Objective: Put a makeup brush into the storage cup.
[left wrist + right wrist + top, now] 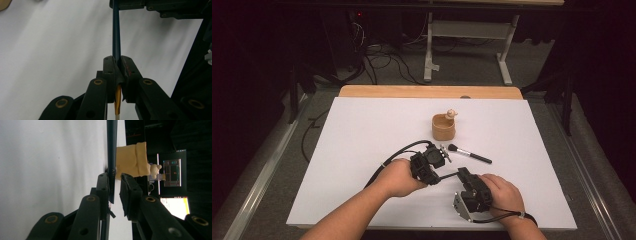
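Note:
A thin dark-handled brush [448, 175] hangs level just above the white table between my two grippers. My left gripper [118, 62] is shut on it near its gold ferrule [118, 97], and the handle [116, 30] runs on to the other gripper. In the high view the left gripper [435, 178] faces right and my right gripper [462, 173] faces it. The far end of the handle [111, 145] lies between the jaws of the right gripper [115, 176], against one pad, with a narrow gap to the other.
A tan cup [443, 127] with a small figure on its rim [451, 114] stands at the table's middle, also seen beyond the right jaws as the cup [133, 160]. A black makeup brush [469, 154] lies in front of the cup. White table [362, 130].

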Available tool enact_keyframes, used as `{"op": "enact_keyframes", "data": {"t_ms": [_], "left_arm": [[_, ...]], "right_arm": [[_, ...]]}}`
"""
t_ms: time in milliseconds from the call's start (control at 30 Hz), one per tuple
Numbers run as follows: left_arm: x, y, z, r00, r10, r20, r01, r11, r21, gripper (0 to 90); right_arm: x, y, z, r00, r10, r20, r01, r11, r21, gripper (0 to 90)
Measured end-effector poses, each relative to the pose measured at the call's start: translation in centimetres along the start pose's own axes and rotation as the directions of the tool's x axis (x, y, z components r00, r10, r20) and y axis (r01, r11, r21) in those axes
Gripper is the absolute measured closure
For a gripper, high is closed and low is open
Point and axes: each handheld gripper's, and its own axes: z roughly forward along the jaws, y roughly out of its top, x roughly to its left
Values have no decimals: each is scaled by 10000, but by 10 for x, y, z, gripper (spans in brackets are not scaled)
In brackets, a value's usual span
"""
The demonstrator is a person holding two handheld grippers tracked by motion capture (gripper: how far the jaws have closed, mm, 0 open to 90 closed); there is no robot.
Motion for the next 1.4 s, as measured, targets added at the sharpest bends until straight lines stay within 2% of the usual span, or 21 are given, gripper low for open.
{"op": "enact_keyframes", "data": {"t_ms": [367,400,500,600,1300,1400], "left_arm": [[1,0,0,10000,-35,18,35,10000,27,829],[1,0,0,10000,-46,27,46,10000,25,829],[2,0,0,10000,-71,41,71,10000,12,829],[1,0,1,10000,-48,27,48,10000,51,828],[3,0,2,9998,-163,137,162,9998,113,821],[3,0,2,9998,-170,142,168,9998,127,784]], "right_arm": [[2,0,1,10000,-39,-31,39,10000,-46,858],[1,1,1,9999,-152,-49,152,9999,2,860],[3,1,1,10000,-22,-47,22,10000,-18,863],[2,1,1,9997,-247,-77,247,9997,40,866],[3,2,2,9996,-278,-101,278,9996,16,875],[2,2,1,9998,-160,-87,160,9999,43,874]]}}
